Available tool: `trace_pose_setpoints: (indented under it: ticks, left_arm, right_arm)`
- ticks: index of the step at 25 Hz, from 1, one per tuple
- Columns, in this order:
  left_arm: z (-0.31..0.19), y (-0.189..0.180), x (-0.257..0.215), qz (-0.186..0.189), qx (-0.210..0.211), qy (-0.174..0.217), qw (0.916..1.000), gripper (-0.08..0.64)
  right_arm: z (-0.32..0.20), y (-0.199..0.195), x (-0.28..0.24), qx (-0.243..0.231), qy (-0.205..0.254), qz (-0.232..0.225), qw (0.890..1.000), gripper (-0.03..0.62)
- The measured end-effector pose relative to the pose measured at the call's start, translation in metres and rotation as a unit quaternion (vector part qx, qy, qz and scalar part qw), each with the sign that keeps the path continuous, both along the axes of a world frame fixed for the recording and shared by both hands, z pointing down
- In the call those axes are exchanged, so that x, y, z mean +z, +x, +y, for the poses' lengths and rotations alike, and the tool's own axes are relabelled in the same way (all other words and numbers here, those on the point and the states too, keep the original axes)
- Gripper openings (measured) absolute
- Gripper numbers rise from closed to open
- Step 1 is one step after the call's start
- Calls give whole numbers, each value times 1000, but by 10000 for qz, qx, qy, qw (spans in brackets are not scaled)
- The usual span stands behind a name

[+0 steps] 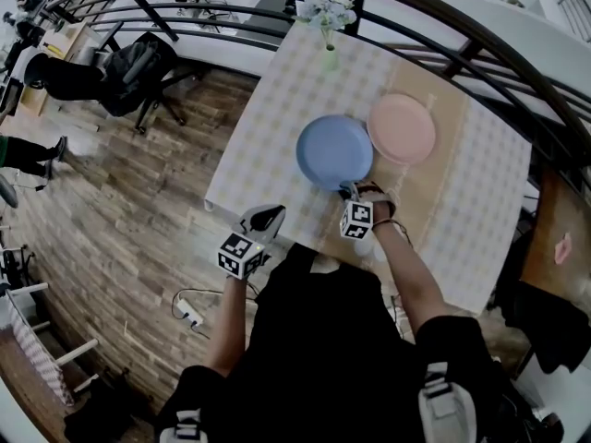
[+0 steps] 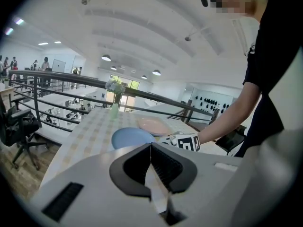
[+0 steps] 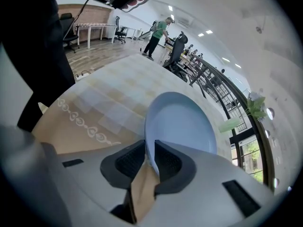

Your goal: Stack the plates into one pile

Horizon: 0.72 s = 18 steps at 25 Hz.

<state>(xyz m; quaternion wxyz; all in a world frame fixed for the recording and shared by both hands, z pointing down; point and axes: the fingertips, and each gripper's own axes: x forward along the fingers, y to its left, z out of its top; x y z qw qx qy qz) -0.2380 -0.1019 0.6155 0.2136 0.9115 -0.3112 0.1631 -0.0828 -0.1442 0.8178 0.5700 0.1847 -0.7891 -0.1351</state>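
A blue plate (image 1: 334, 151) lies on the checked tablecloth, its far right rim touching or overlapping a pink plate (image 1: 402, 127). My right gripper (image 1: 351, 192) is at the blue plate's near rim. In the right gripper view the blue plate (image 3: 182, 122) tilts up, with its rim filling the narrow gap in my right gripper (image 3: 150, 148), which is shut on it. My left gripper (image 1: 270, 214) hovers off the table's near left edge, shut with nothing in it. From the left gripper view, the blue plate (image 2: 132, 137) and pink plate (image 2: 154, 125) lie beyond my left gripper (image 2: 150, 145).
A small green vase (image 1: 330, 58) with flowers stands at the table's (image 1: 277, 109) far edge, by a dark metal railing (image 1: 231, 12). An office chair (image 1: 138, 72) is on the wooden floor to the left. A power strip (image 1: 189, 314) lies on the floor below.
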Motion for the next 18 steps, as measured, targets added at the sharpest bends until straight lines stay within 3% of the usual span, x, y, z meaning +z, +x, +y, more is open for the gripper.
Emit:
trace_pose_setpoints:
  ticks: [18]
  left_arm:
    - [9, -29, 15, -75, -116, -82, 9999, 3]
  right_arm:
    - [-2, -17, 16, -558, 389, 504, 9964, 9]
